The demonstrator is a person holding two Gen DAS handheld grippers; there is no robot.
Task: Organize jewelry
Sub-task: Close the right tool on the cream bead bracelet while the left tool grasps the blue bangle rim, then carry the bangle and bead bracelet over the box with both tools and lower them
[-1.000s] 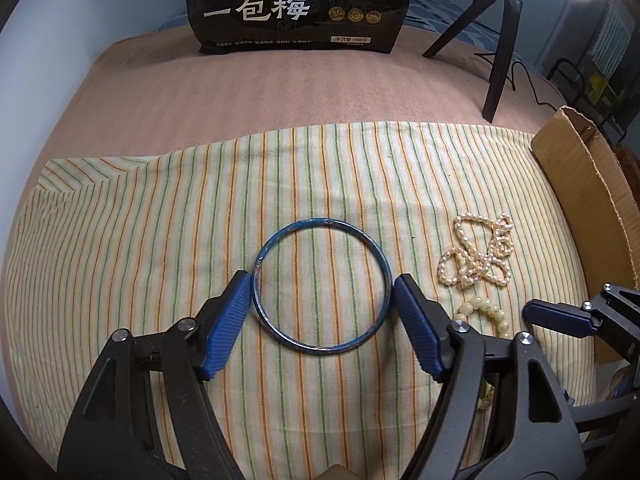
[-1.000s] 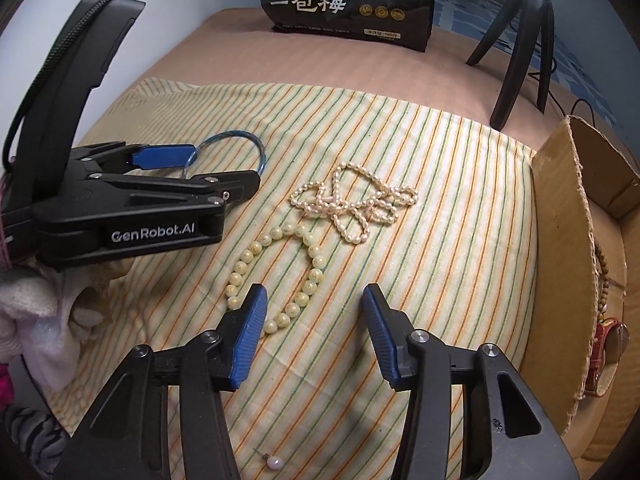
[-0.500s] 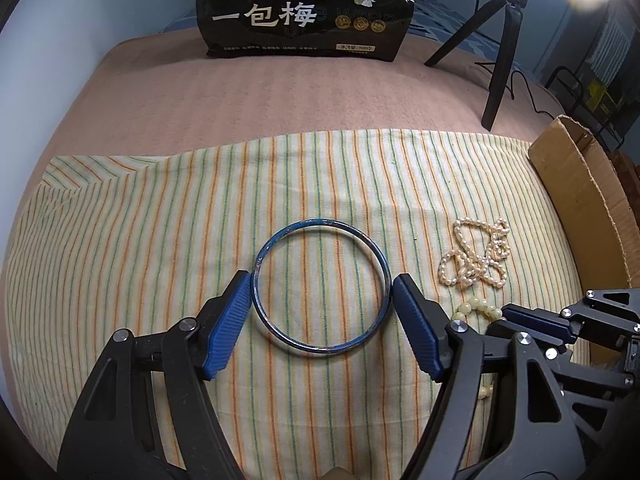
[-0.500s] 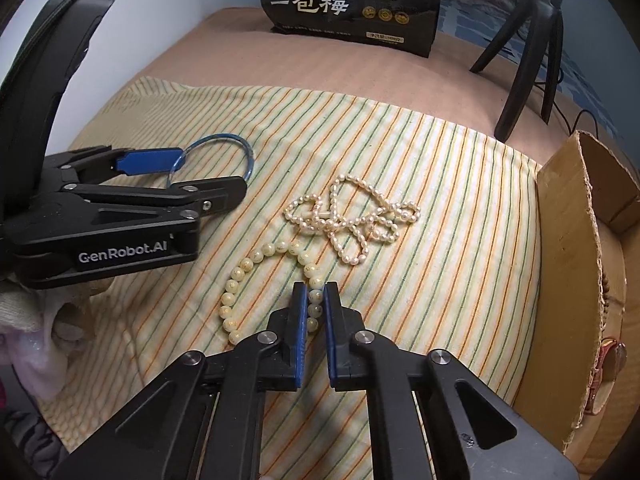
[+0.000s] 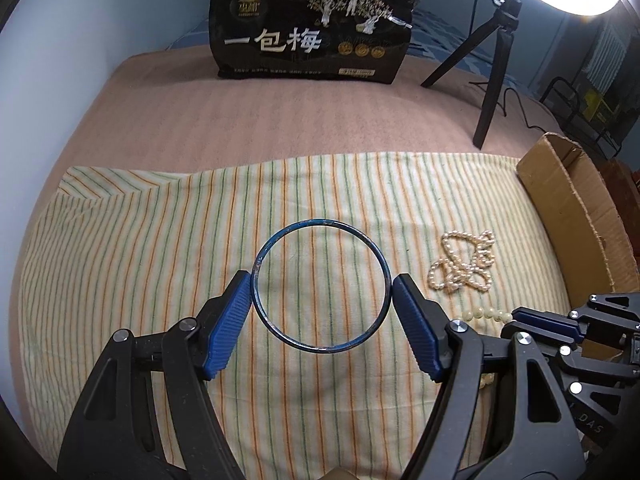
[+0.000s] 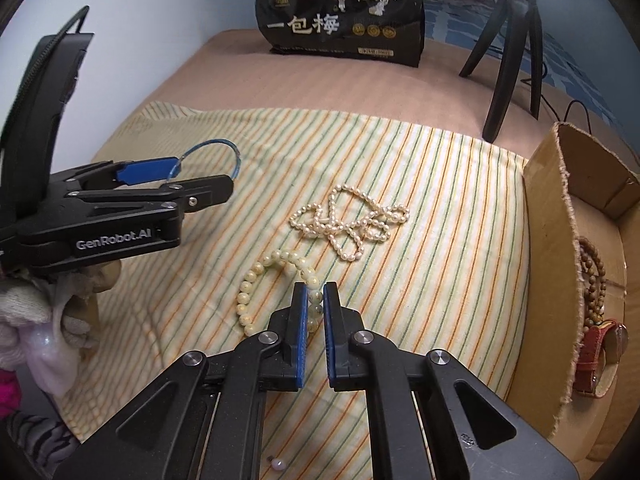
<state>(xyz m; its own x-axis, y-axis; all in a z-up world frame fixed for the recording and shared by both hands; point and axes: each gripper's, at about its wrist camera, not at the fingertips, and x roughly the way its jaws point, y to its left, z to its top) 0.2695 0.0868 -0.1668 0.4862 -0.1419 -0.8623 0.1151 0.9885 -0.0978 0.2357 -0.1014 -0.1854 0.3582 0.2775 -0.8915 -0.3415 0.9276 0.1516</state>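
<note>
A blue bangle (image 5: 321, 287) sits between the pads of my left gripper (image 5: 321, 312), which is shut on its two sides; part of it shows in the right wrist view (image 6: 218, 152). My right gripper (image 6: 315, 300) is shut on a cream bead bracelet (image 6: 256, 276) lying on the striped cloth (image 6: 440, 220). A small-pearl necklace (image 6: 352, 224) lies in loops just beyond; it also shows in the left wrist view (image 5: 464, 266). A cardboard box (image 6: 548, 200) at the right holds a brown bead string (image 6: 592, 276) and a red-strapped watch (image 6: 600, 352).
A black snack bag (image 5: 312, 36) stands at the back of the bed. A black tripod (image 5: 492, 64) stands back right. A loose pearl pin (image 6: 278, 464) lies on the cloth under my right gripper. A blue wall runs along the left.
My right gripper went from open to shut on the cream bead bracelet. My left gripper stayed on the blue bangle and rose slightly.
</note>
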